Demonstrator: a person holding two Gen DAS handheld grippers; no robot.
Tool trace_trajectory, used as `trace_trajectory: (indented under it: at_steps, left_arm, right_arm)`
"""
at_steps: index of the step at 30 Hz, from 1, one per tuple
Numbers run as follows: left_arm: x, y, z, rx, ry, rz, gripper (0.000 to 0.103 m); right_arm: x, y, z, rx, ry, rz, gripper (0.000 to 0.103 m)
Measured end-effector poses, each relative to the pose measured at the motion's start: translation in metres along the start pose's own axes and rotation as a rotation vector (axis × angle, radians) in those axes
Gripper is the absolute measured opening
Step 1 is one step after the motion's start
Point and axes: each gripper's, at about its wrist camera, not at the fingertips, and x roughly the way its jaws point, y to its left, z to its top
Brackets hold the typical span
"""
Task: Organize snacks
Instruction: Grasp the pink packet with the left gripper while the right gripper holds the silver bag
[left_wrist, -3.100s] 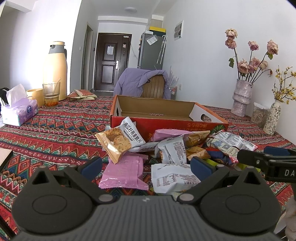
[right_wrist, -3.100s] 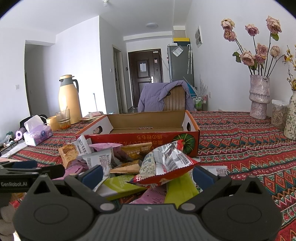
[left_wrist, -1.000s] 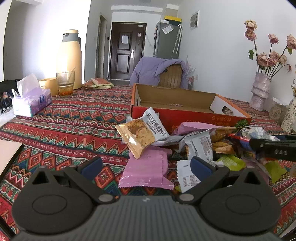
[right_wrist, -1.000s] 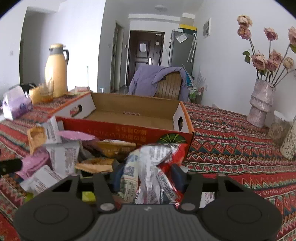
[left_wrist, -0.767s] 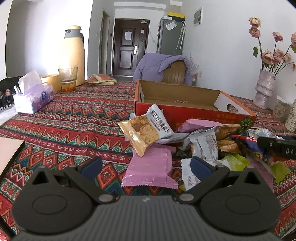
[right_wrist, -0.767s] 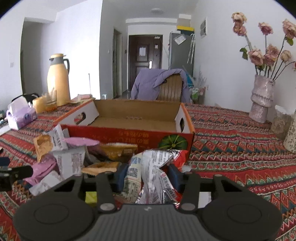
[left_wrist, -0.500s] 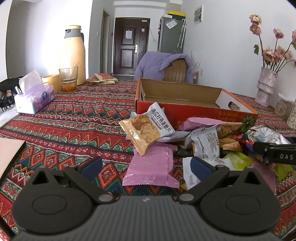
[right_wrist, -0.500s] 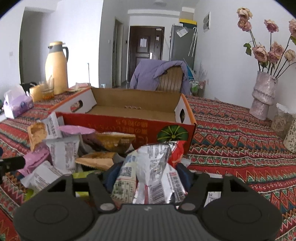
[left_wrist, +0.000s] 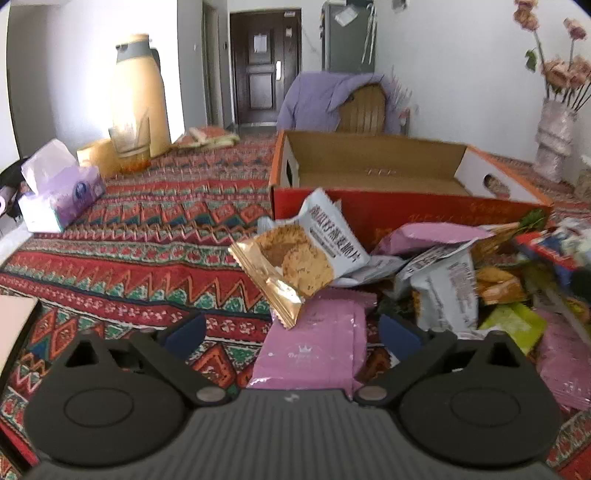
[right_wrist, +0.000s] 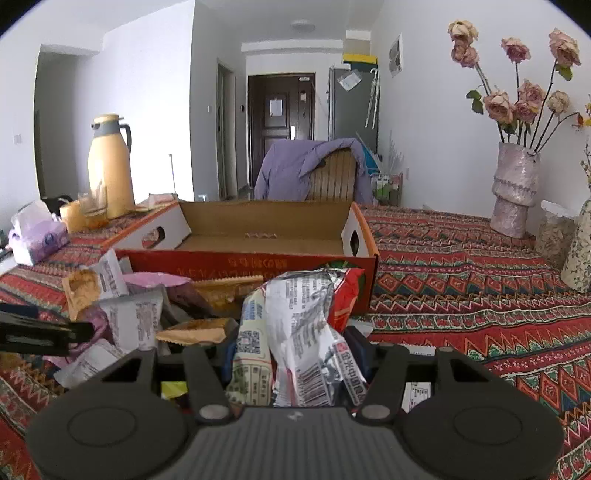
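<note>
A heap of snack packets lies on the patterned cloth in front of an open red cardboard box (left_wrist: 369, 214). My left gripper (left_wrist: 291, 332) hovers low over the heap's left edge, jaws wide and closing. A flat pink packet (left_wrist: 314, 350) lies between its fingers, untouched by the pads. A cookie packet (left_wrist: 299, 254) leans just beyond. My right gripper (right_wrist: 291, 350) has its jaws closing, pads pressing a crumpled silver and red snack packet (right_wrist: 295, 317) that stands upright before the box (right_wrist: 243, 264). The left gripper's finger (right_wrist: 40, 334) shows at the left edge.
A yellow thermos (left_wrist: 138, 96), a glass (left_wrist: 129, 147) and a tissue box (left_wrist: 59, 192) stand at the far left. A vase of dried roses (right_wrist: 515, 192) stands at the right. A chair with a purple jacket (right_wrist: 314, 173) is behind the box.
My left gripper has moved forward toward the heap, so the pink packet now lies between its fingers. The right gripper's jaws widened, then narrowed again on the silver and red packet.
</note>
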Motion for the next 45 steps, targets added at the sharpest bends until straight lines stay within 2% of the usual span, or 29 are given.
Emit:
trace_trajectory:
  at_steps: [3,5,8,16,27,38,45]
  left_arm:
    - [0.01,0.0,0.0,-0.009,0.048,-0.019,0.083]
    - [0.013,-0.001,-0.003,-0.004,0.07,-0.04,0.069]
    - [0.008,-0.002,-0.009,0.006,0.058,-0.053,0.063]
    - [-0.011,0.007,-0.018,-0.003,0.032,-0.103,0.063]
    - [-0.056,0.018,-0.016,-0.038,-0.05,-0.187,0.063]
    - [-0.088,0.015,0.002,-0.03,-0.156,-0.208,0.063]
    - [-0.086,0.006,0.025,-0.008,-0.197,-0.206,0.063]
  right_arm:
    - [-0.004,0.0,-0.001,0.007,-0.013,0.009,0.056]
    - [-0.005,-0.001,-0.002,0.01,-0.014,0.01,0.056]
    - [-0.004,-0.003,-0.002,0.023,-0.011,0.015,0.056]
    - [-0.005,-0.004,-0.004,0.038,-0.018,0.018,0.056]
    - [-0.015,-0.007,-0.002,0.052,-0.041,0.001,0.056]
    - [-0.025,-0.007,0.003,0.049,-0.072,-0.003,0.056]
    - [-0.022,-0.003,0.019,0.035,-0.121,0.002,0.056]
